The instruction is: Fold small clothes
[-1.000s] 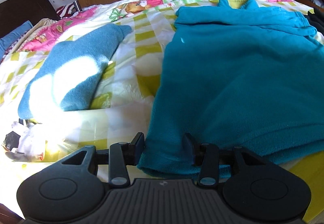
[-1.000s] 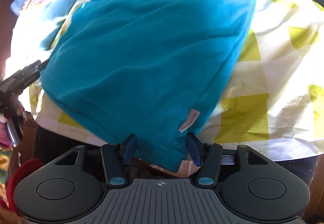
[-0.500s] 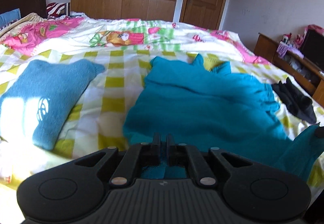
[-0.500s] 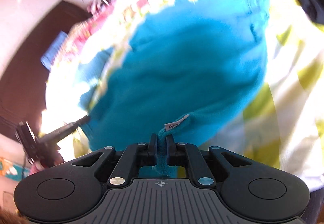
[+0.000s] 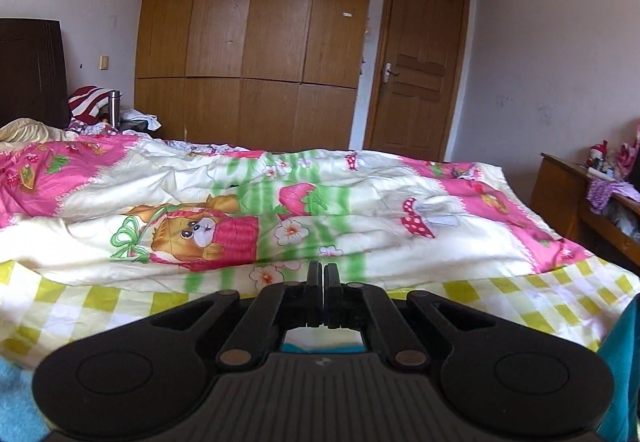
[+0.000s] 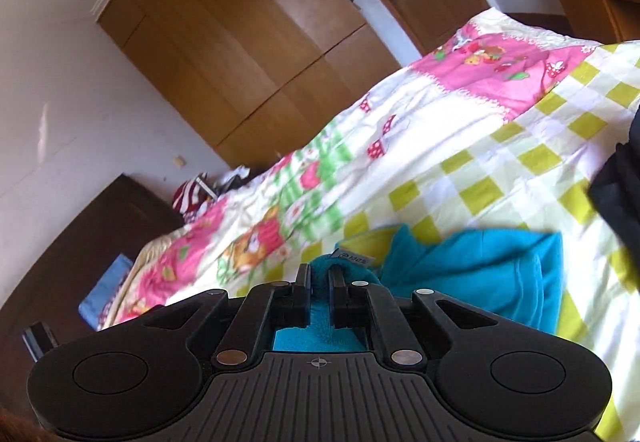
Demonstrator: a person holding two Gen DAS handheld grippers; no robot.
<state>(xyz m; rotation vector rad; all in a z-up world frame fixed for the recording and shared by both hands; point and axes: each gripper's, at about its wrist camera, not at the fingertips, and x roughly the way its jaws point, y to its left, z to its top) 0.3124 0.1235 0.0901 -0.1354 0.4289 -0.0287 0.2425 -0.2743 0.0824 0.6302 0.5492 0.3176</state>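
Observation:
The teal fleece garment (image 6: 480,274) lies bunched on the yellow-check sheet (image 6: 500,170). One corner of it, with a small grey label (image 6: 354,260), is lifted. My right gripper (image 6: 319,274) is shut on that corner, with fleece showing between its fingers. In the left wrist view my left gripper (image 5: 323,270) is shut, its fingers nearly touching. A strip of the teal garment (image 5: 320,347) shows just under them, and more of it hangs at the right edge. Most of the garment is hidden below both grippers.
A pink cartoon quilt (image 5: 240,210) covers the far half of the bed. A light blue towel (image 5: 12,402) lies at the lower left. A black garment (image 6: 616,194) lies on the right of the bed. A wardrobe (image 5: 260,42), a door (image 5: 416,82) and a wooden dresser (image 5: 580,202) stand beyond.
Both grippers closed on the garment's near hem, then rose and carried it toward the far side of the bed. Both views now look across the bed at the wardrobe.

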